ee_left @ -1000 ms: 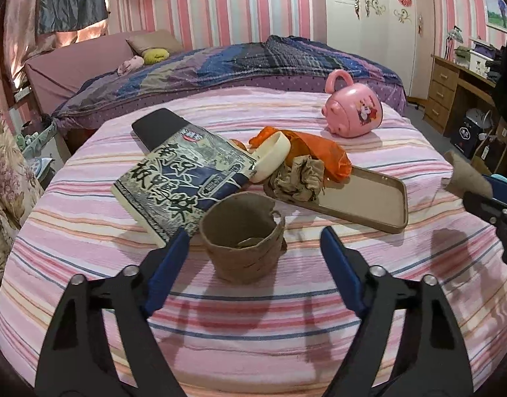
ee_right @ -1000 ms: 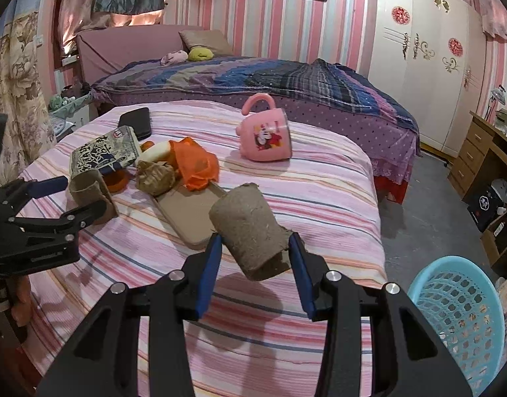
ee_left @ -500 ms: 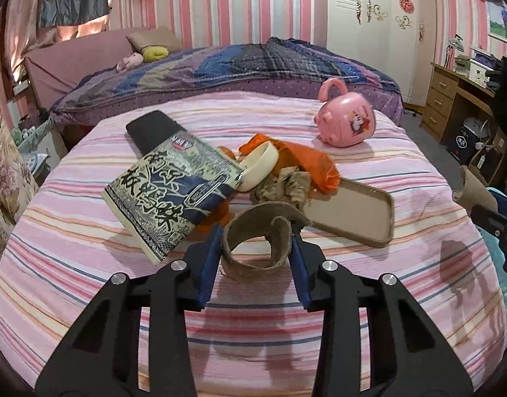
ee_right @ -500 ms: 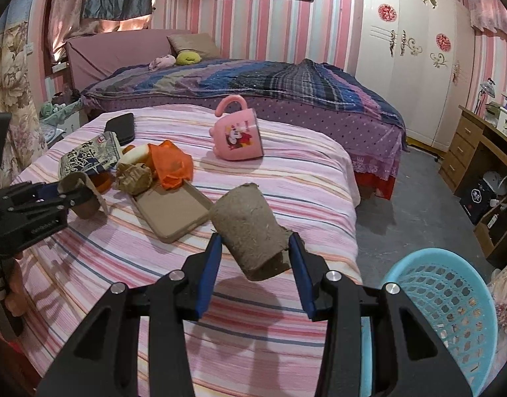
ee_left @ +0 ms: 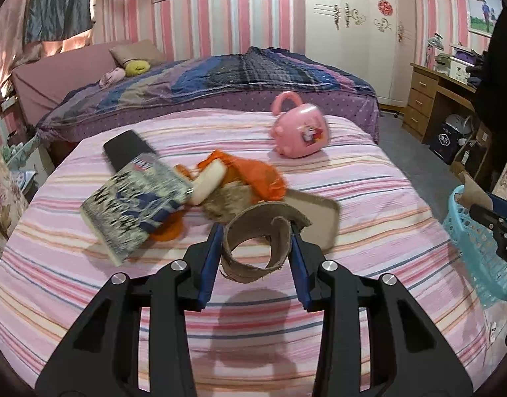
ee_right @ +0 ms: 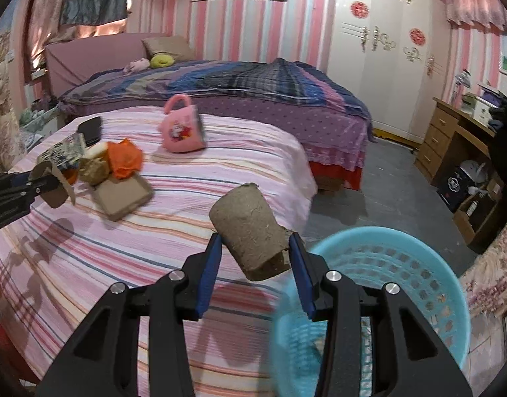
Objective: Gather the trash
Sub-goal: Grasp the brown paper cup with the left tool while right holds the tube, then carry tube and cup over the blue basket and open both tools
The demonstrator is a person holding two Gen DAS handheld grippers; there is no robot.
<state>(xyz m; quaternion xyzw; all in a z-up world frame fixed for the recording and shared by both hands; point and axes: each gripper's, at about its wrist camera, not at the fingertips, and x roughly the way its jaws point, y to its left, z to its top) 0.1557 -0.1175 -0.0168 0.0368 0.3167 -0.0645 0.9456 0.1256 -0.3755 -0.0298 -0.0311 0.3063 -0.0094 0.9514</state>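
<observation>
Left tool (ee_left: 255, 251) and right tool (ee_right: 253, 261) both angle downward, jaws clamped narrow on loads.

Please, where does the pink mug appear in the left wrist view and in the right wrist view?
Left wrist view: the pink mug lies right of centre, upper half, on the striped bed.
Right wrist view: it lies left of centre, upper half.
Shared landmark: the orange bag.

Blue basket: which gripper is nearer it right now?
Right. The right gripper, clamping a cardboard tube, hangs by the blue basket rim; the left gripper is across the bed.
</observation>
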